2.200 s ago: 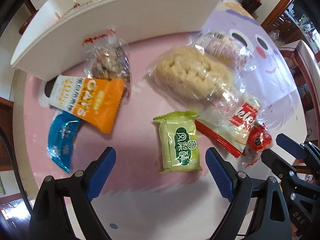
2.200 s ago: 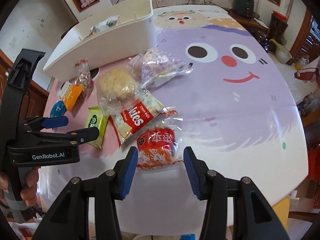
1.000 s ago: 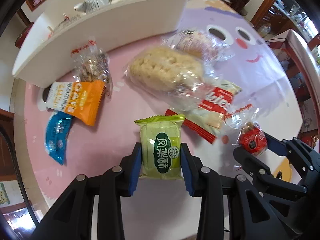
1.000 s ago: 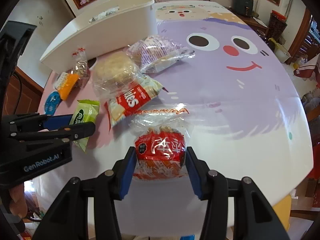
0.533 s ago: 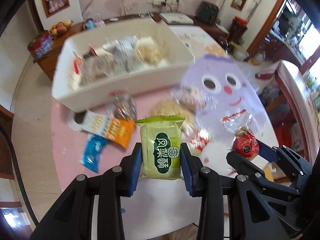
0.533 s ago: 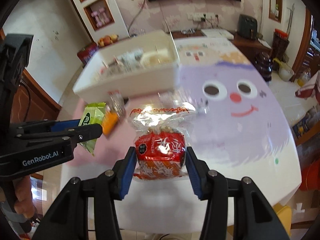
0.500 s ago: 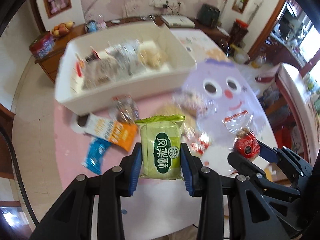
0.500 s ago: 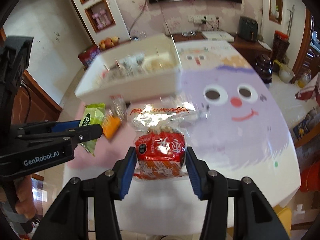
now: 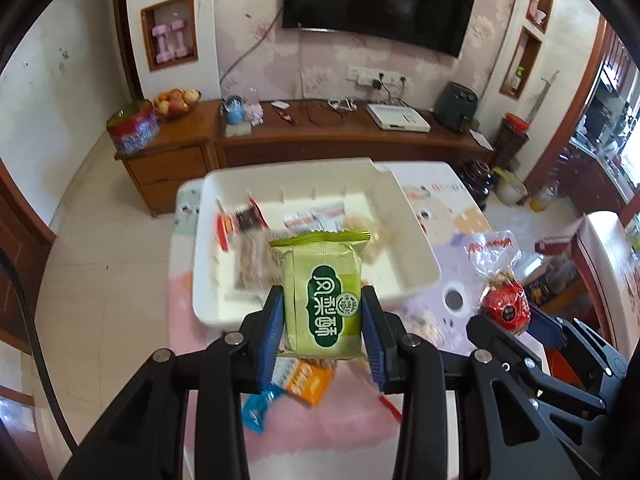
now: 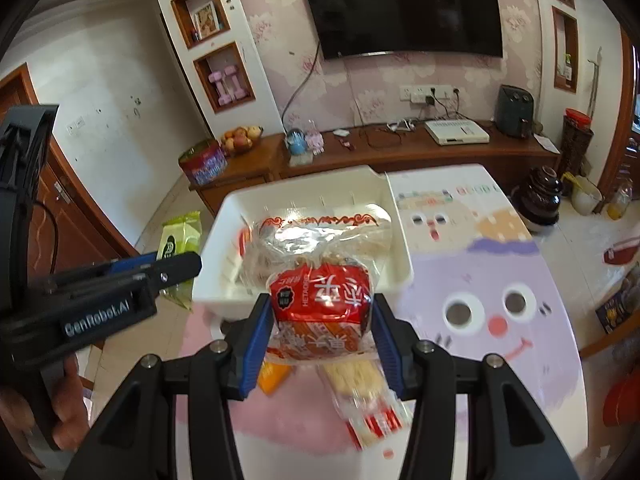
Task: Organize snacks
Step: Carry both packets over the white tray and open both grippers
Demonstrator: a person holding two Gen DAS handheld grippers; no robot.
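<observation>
My left gripper (image 9: 322,334) is shut on a green snack packet (image 9: 322,296) and holds it in the air in front of the white bin (image 9: 416,256). My right gripper (image 10: 320,328) is shut on a clear bag with a red label (image 10: 320,284), also lifted before the white bin (image 10: 400,240). The bin holds several snack packets. The right gripper and its red bag (image 9: 505,305) show at the right of the left wrist view. The left gripper and green packet (image 10: 178,240) show at the left of the right wrist view.
On the pink and purple cartoon tablecloth (image 10: 500,288) below lie an orange packet (image 9: 310,380), a blue packet (image 9: 256,410), a red-striped packet (image 10: 376,420) and a pale cracker bag (image 10: 356,376). A wooden sideboard (image 9: 320,136) stands behind the table.
Both grippers closed on their snacks, lifted them off the table and rose toward the bin; the view now looks across the bin into the room.
</observation>
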